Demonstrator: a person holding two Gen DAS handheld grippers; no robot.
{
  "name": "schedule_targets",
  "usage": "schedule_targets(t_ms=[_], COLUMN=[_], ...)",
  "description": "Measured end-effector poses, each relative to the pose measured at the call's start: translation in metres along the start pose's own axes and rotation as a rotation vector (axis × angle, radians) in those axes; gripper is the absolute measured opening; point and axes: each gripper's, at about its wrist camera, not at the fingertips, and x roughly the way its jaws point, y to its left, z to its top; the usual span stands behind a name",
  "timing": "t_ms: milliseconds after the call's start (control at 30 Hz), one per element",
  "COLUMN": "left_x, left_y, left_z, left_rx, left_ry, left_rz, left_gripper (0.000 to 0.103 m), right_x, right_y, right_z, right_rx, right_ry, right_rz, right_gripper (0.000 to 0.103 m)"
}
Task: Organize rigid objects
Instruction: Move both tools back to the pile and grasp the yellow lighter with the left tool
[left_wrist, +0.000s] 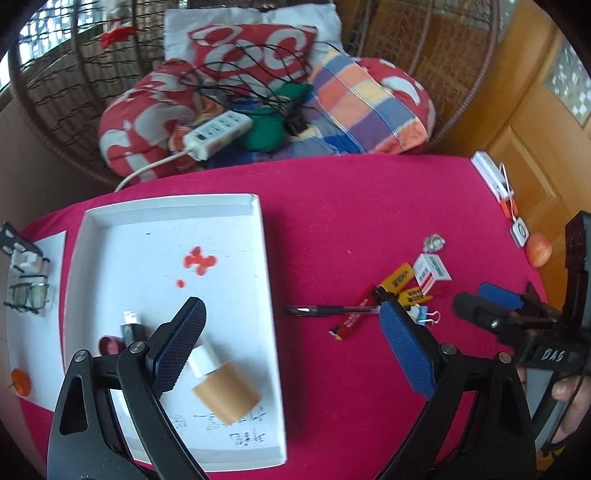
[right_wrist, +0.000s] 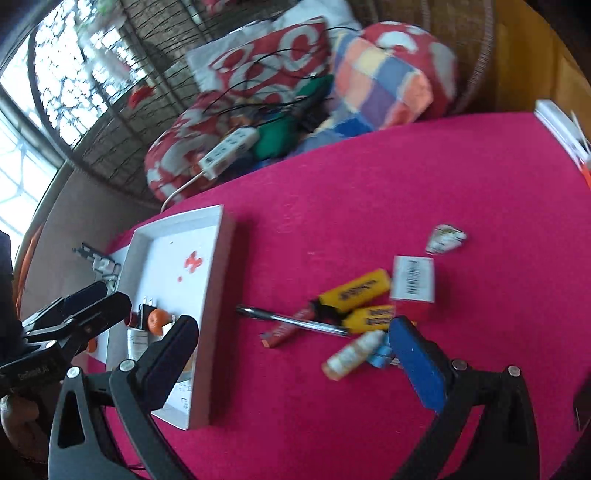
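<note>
A white tray (left_wrist: 258, 229) lies on the pink tablecloth (left_wrist: 351, 206) at the left. In it are a brown-and-white bottle (left_wrist: 225, 391) and a black plug (left_wrist: 131, 328). My left gripper (left_wrist: 295, 347) is open over the tray's right edge, its left finger (left_wrist: 181, 343) above the bottle, nothing between the pads. To the right lies a loose pile: a pen (right_wrist: 291, 319), two yellow markers (right_wrist: 354, 290), a red stick (right_wrist: 288, 328), a red-and-white box (right_wrist: 412, 284), a small bottle (right_wrist: 351, 356) and crumpled foil (right_wrist: 445, 238). My right gripper (right_wrist: 295, 360) is open above the cloth between tray (right_wrist: 218, 258) and pile, holding nothing.
Behind the table a wicker chair holds cushions (left_wrist: 258, 74), tangled cables and a white power strip (left_wrist: 218, 133). Glasses (left_wrist: 29, 295) and an orange disc (left_wrist: 20, 380) rest on white paper left of the tray. An apple (left_wrist: 539, 249) and a white box (left_wrist: 487, 170) sit at the right edge.
</note>
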Motion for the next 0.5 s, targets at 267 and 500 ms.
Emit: schedule_targets(t_ms=[267,500], left_x=[0.042,0.084], left_y=[-0.047,-0.084], left_z=[0.006,0.015], left_rx=[0.074,0.195], left_ry=[0.089,0.158], left_rz=[-0.018,-0.028], left_gripper=[0.096,0.096], right_x=[-0.033,-0.053], right_y=[-0.084,-0.15], right_z=[-0.003,-0.02], right_rx=[0.144,0.249], right_ry=[-0.039,-0.016], right_rz=[-0.066,-0.105], right_gripper=[0.103,0.103])
